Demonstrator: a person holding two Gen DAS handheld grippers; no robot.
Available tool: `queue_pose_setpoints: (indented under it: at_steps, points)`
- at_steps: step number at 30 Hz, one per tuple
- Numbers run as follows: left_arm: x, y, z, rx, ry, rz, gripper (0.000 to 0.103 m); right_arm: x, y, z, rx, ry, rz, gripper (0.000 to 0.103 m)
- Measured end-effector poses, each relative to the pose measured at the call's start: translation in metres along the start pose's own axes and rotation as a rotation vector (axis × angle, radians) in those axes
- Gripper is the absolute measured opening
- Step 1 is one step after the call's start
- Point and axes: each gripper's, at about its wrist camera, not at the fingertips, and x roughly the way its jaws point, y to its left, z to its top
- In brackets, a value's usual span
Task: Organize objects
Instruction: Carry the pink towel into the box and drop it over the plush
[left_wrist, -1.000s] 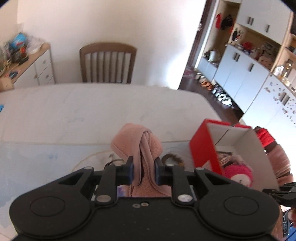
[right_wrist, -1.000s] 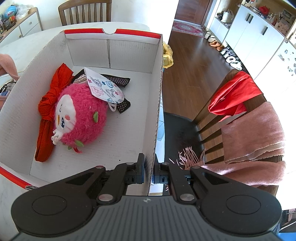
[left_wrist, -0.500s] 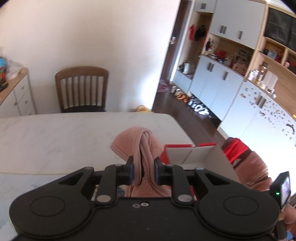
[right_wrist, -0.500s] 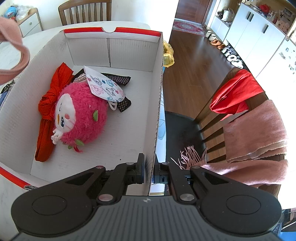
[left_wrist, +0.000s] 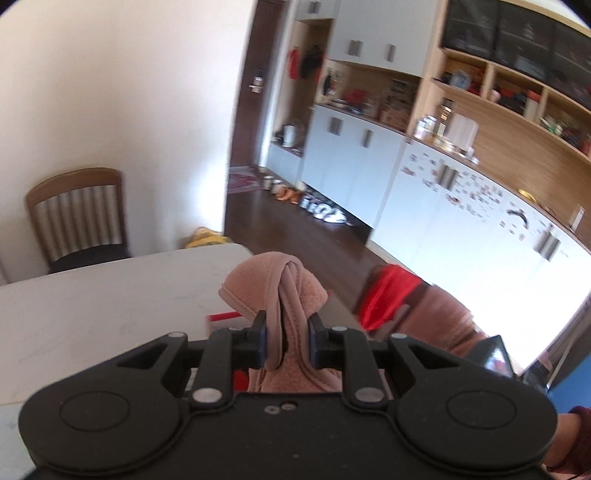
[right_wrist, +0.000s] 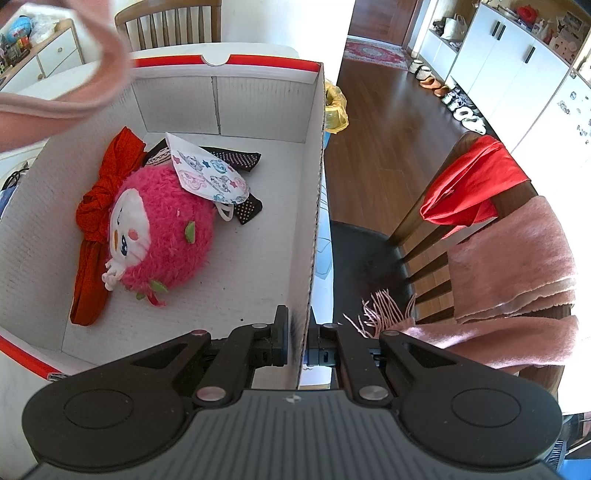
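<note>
In the right wrist view, at the upper left of the frame, a fold of the pink fleece garment (right_wrist: 55, 92) hangs blurred above the near left corner of the cardboard box (right_wrist: 258, 107), not yet inside it. The left wrist view shows why: the left gripper (left_wrist: 286, 341) has its jaws clamped on a bunched ridge of that garment, which humps above the fingers at the centre of the frame, with the white table (left_wrist: 92, 306) at the lower left and only a sliver of the box's red rim showing. Moving right in the right wrist view, the box floor holds a red cloth (right_wrist: 99, 221), a pink plush toy (right_wrist: 162, 232), a printed face mask (right_wrist: 208, 177) and dark dotted socks (right_wrist: 236, 158), with bare floor to their right. At the bottom centre the right gripper (right_wrist: 297, 339) is pinched shut on the box's right wall, steadying it. At the right of the frame a chair (right_wrist: 436, 225) carries a red cloth and a pink scarf (right_wrist: 517, 266). The risk, I think, is a release too soon: loose trailing fleece could catch on the left wall and drape over it, or drag the box if the pinch slips.
</note>
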Motion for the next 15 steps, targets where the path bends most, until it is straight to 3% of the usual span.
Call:
queue_pose_setpoints:
  at_steps: [7,15]
  points:
    - [0.035,-0.040,-0.010,0.066,0.040,-0.038,0.019,0.000,0.001,0.000,0.001,-0.001,0.004,0.006]
    - [0.082,-0.046,-0.012,0.063,0.084,0.001,0.019,-0.001,0.001,-0.001,0.003,-0.004,0.012,0.007]
